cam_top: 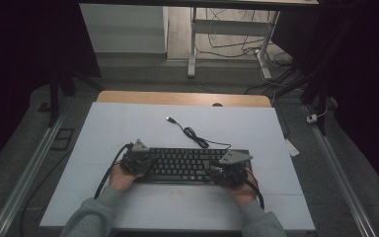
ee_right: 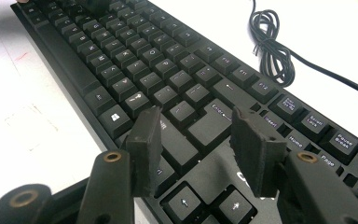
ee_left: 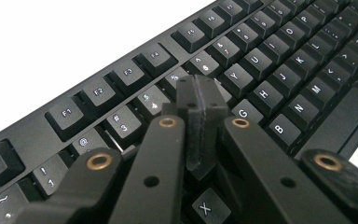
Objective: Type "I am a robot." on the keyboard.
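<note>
A black keyboard (cam_top: 185, 164) lies on the white table (cam_top: 128, 128), its cable (cam_top: 192, 133) trailing up to a USB plug. My left gripper (cam_top: 145, 163) hovers over the keyboard's left end. In the left gripper view the left gripper (ee_left: 201, 100) is shut, its pads pressed together with nothing between them, pointing at the keys (ee_left: 256, 93) around the letter rows. My right gripper (cam_top: 219, 165) is over the keyboard's right part. In the right gripper view the right gripper (ee_right: 193, 128) stands open above the Shift and Enter keys (ee_right: 214, 121); nothing is gripped.
The coiled cable (ee_right: 270, 44) lies on the table beyond the keyboard's far edge. A wooden tabletop edge (cam_top: 182, 98) borders the white surface at the back. Metal rails (cam_top: 335, 168) run along both sides on the floor.
</note>
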A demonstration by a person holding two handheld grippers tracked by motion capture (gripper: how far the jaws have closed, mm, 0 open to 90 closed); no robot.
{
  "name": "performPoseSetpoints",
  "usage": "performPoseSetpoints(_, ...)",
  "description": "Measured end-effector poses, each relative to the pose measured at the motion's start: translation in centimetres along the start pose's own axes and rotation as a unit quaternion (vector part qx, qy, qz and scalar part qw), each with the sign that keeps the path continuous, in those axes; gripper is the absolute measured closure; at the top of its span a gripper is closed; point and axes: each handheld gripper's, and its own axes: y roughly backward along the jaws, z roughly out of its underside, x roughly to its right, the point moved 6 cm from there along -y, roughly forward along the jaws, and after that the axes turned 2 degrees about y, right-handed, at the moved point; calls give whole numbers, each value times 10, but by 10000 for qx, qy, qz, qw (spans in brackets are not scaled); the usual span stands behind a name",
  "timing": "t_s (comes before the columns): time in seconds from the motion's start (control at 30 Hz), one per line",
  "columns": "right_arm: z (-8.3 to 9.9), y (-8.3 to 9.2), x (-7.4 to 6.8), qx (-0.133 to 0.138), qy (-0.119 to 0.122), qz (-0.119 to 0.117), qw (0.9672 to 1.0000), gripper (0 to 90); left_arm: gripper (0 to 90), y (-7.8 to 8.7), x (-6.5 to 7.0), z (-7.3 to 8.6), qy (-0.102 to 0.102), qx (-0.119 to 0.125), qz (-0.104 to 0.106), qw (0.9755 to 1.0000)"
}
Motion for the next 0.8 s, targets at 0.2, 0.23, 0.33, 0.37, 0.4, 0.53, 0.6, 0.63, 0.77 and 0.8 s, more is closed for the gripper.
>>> performPoseSetpoints(0.2,0,0,0,34,-21,-13,10000,531,884,5,0,-2,-30,121,-34,9999)
performPoseSetpoints(0.23,0,0,0,31,-19,-14,10000,531,877,7,-1,-3,-22,145,-7,9999)
performPoseSetpoints(0.33,0,0,0,17,-18,-10,10000,530,806,15,-2,-4,56,251,60,9997)
performPoseSetpoints(0.37,0,0,0,19,-17,-14,10000,530,773,18,-2,-4,67,275,86,9996)
performPoseSetpoints(0.4,0,0,0,27,-22,-20,10000,530,738,20,-2,-4,57,278,116,9995)
performPoseSetpoints(0.53,0,0,-1,36,-26,-28,10000,530,537,29,0,0,-34,111,171,9998)
performPoseSetpoints(0.6,0,0,-1,22,-15,-25,10000,529,454,33,0,2,-8,47,154,9999)
performPoseSetpoints(0.63,0,0,-1,20,-11,-28,10000,530,421,35,0,2,15,56,139,9999)
performPoseSetpoints(0.77,0,-1,-1,0,-8,-27,10000,529,356,43,-1,3,88,117,183,9997)
performPoseSetpoints(0.8,0,-1,-1,-2,-19,-40,10000,529,344,43,-1,3,106,119,189,9997)
